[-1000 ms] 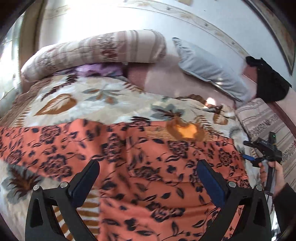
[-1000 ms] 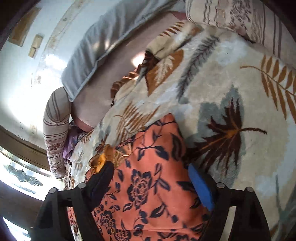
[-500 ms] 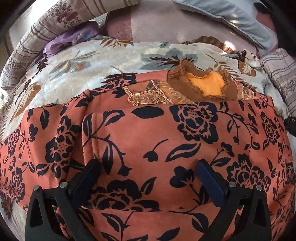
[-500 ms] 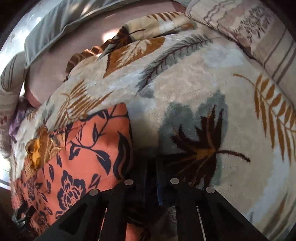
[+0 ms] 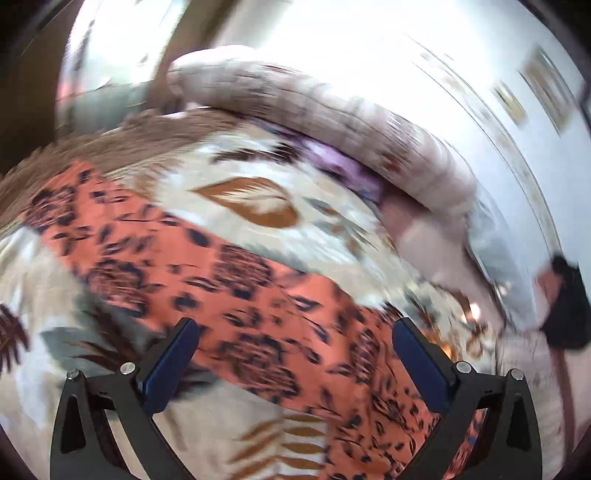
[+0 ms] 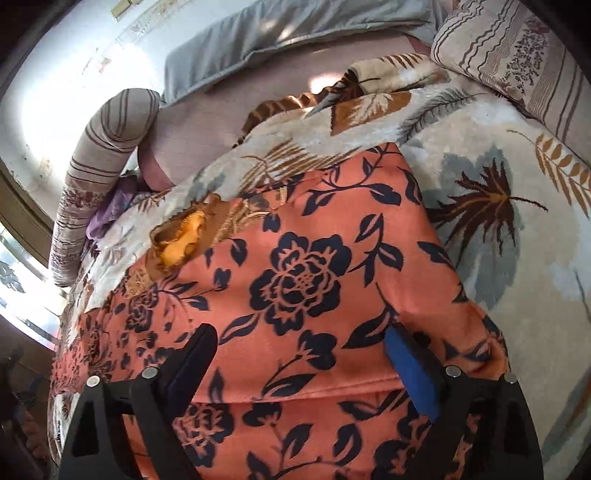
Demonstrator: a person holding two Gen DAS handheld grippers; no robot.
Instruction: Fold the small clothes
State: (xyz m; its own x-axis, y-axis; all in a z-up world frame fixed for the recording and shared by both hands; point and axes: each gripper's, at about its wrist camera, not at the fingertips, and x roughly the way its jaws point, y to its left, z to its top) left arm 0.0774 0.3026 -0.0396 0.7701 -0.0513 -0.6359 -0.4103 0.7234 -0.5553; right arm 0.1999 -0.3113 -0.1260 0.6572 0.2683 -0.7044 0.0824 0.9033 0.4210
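Note:
An orange garment with dark blue flowers (image 6: 303, 280) lies spread on the leaf-patterned blanket (image 6: 517, 236). Its brown collar with yellow lining (image 6: 181, 240) sits at the far left of the right wrist view. A folded edge crosses low in that view. My right gripper (image 6: 299, 350) is open and empty, its fingers over the garment. In the blurred left wrist view the garment's long sleeve (image 5: 177, 251) stretches to the left across the blanket (image 5: 258, 229). My left gripper (image 5: 295, 347) is open and empty above the sleeve.
A striped bolster (image 6: 99, 147) and a grey pillow (image 6: 280, 33) lie at the head of the bed. A patterned pillow (image 6: 517, 62) is at the right. A purple cloth (image 5: 336, 162) is tucked under the bolster (image 5: 332, 110). A dark object (image 5: 569, 317) is at the right edge.
My right gripper was shut half a second ago and now stands open over the garment's right side. My left gripper has swung left toward the sleeve; its view is motion-blurred.

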